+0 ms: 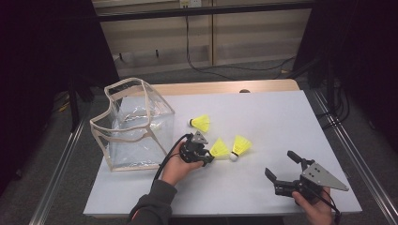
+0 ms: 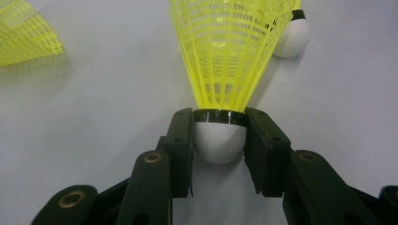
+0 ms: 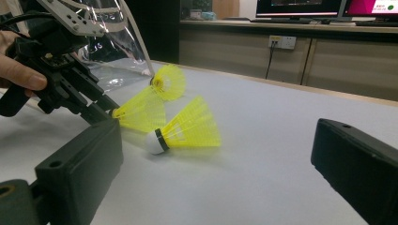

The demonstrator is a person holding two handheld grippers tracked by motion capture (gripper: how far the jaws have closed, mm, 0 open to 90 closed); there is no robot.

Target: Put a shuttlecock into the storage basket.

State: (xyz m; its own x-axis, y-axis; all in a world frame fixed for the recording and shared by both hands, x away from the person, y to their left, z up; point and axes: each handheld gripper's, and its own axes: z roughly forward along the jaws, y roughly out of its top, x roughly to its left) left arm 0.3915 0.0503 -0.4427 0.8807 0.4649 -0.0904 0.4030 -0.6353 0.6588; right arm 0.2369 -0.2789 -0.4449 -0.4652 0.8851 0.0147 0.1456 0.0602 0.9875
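Note:
Three yellow shuttlecocks lie on the white table (image 1: pixel 281 112). My left gripper (image 1: pixel 207 158) (image 2: pixel 219 129) is shut on the white cork of the middle shuttlecock (image 1: pixel 219 149) (image 2: pixel 230 51), with its jaws against both sides of the cork just below the black band. A second shuttlecock (image 1: pixel 241 146) (image 3: pixel 187 127) lies on its side just to the right of it. The third shuttlecock (image 1: pixel 202 123) (image 3: pixel 170 82) rests farther back, near the bag. At the front right my right gripper (image 1: pixel 281 165) (image 3: pixel 218 150) stands open with nothing between its jaws, pointing toward the shuttlecocks.
A clear plastic bag (image 1: pixel 133 126) with beige trim stands open-topped at the table's left, just beyond my left hand (image 1: pixel 176 168). The table's front edge runs close under both hands. Cables and dark stands sit behind the table.

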